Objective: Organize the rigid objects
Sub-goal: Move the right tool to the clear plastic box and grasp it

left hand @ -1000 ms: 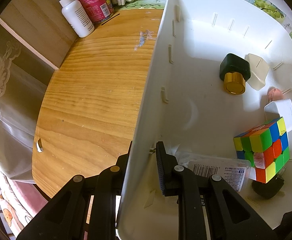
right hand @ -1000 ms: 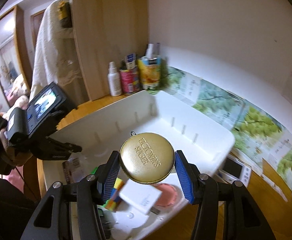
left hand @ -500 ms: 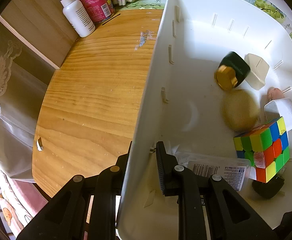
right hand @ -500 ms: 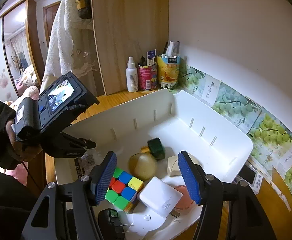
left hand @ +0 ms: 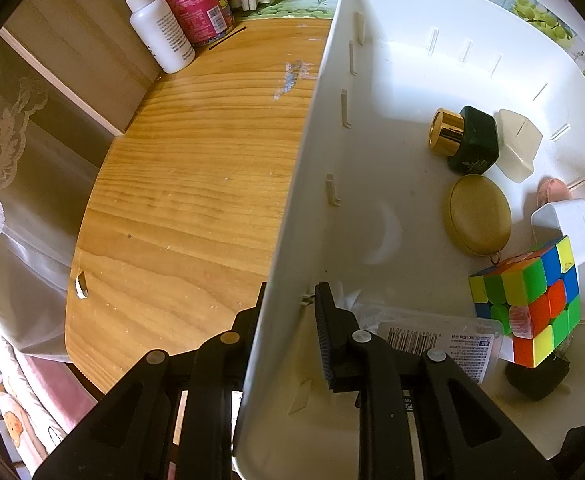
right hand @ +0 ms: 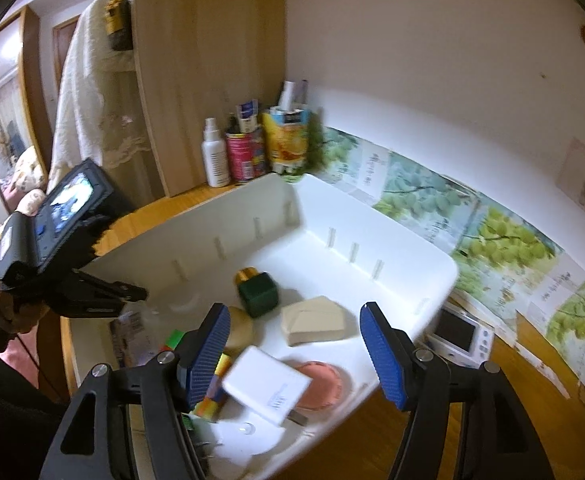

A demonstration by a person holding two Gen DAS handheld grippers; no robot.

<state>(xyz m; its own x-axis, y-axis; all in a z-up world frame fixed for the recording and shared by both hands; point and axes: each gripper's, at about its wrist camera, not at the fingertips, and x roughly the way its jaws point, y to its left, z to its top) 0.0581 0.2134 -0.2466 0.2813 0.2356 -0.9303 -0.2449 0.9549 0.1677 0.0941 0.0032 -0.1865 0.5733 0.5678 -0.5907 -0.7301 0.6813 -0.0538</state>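
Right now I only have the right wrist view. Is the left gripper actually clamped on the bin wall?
Observer: Yes. The left wrist view shows the left gripper with one finger outside and one inside the wall of the white bin, closed on it.
Operator: The gold compact is half hidden for me. Where is it?
Observer: The gold compact lies flat on the bin floor, between the green bottle and the puzzle cube.
Operator: Anything beneath the cube?
Observer: A black object sits under its near corner; I cannot tell what it is.
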